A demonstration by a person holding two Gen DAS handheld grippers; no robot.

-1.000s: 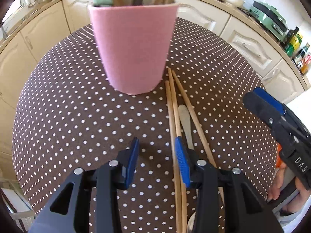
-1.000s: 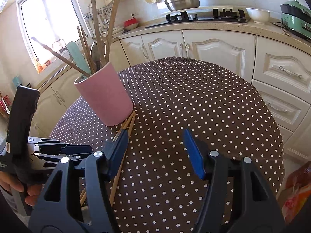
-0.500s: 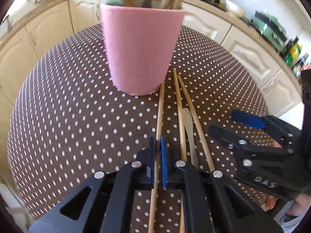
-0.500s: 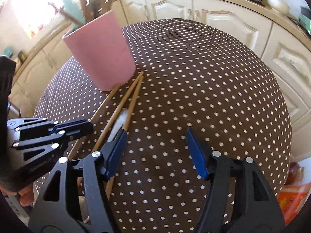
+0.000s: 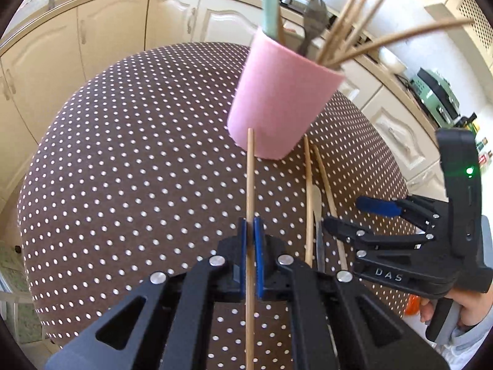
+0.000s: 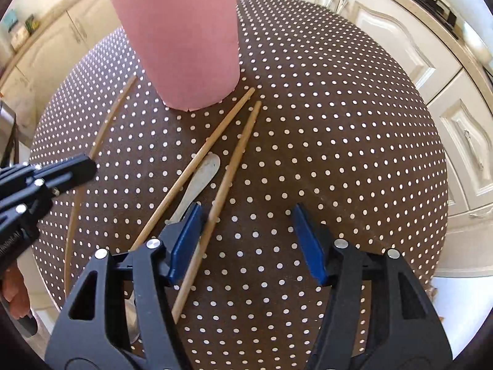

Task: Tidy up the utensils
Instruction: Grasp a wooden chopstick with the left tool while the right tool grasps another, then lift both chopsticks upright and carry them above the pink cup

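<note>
now the left gripper point(image 5: 250, 243) is pinching a wooden chopstick point(image 5: 250, 182) between closed fingers, its tip reaching toward the base of the pink holder point(image 5: 282, 108) on the dotted tablecloth point(image 5: 138, 154). the right gripper point(image 6: 248, 240) is hovering with fingers spread over two more chopsticks point(image 6: 234, 160) and a pale spoon point(image 6: 200, 178) lying near the holder.

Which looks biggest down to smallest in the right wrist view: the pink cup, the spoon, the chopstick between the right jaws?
1. pink cup, clearly largest.
2. chopstick between the open jaws: longest, but thin.
3. spoon: shortest showing, though its bowl end is partly hidden by the right gripper, so its true size is unsure.
</note>
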